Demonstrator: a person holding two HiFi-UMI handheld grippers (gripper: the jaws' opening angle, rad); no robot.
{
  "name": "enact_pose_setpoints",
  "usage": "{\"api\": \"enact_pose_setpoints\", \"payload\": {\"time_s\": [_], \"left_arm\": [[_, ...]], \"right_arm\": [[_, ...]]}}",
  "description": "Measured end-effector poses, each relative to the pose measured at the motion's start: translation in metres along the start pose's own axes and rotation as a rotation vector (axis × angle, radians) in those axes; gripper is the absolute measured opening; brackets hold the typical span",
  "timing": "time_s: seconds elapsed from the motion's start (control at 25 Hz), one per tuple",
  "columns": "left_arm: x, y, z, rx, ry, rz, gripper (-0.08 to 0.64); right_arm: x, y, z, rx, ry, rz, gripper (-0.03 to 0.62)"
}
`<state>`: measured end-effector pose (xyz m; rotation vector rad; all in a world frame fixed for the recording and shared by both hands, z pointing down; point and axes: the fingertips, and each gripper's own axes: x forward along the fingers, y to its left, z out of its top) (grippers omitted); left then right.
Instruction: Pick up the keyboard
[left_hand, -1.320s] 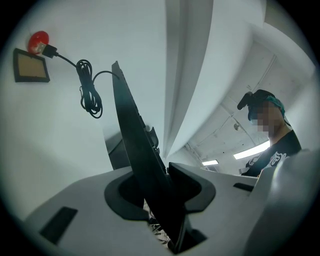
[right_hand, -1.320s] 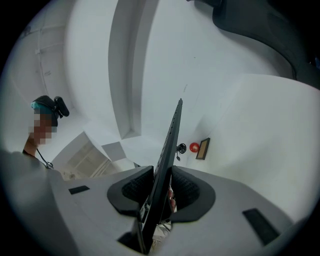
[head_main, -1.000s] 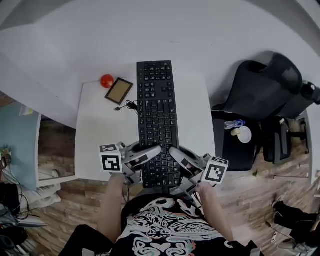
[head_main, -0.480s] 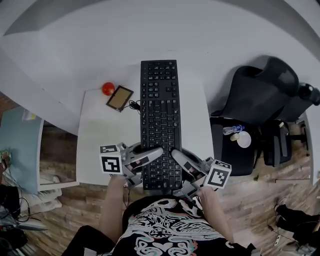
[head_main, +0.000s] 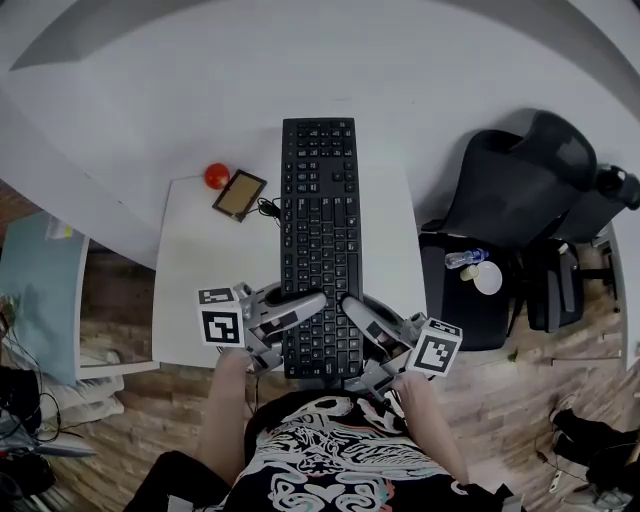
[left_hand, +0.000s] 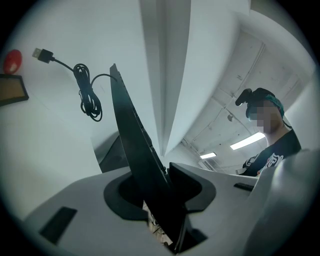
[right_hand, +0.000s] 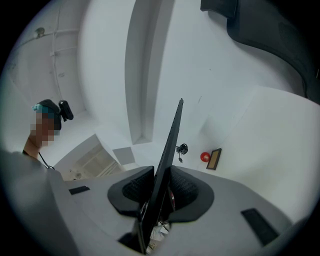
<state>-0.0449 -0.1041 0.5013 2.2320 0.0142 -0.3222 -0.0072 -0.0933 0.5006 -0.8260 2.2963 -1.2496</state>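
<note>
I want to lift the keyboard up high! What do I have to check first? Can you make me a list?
1. Left gripper clamped on the keyboard: ok, its pads press the near left edge.
2. Right gripper clamped too: ok, its jaws have just been closing with the near right edge between them.
3. Cable free to follow: ok, it is coiled and its USB plug lies loose, plugged into nothing.
4. Red ball and small frame out of the way: ok, both sit to the left, apart from the keyboard.
5. Far end off the table: cannot tell.
</note>
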Motion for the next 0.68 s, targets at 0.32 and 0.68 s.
{"api": "enact_pose_setpoints", "payload": {"time_s": [0.32,0.68], "left_arm": [[0.002,0.012,-0.003,-0.009,0.013,0.004,0.129],[-0.007,-0.004,0.0,-0.019,0.01,0.01,0.129]], "right_arm": [[-0.001,-0.012,0.0,0.007,-0.003,-0.008,0.117],[0.004,0.006,-0.006,0.008,0.011,-0.007,0.117]]}}
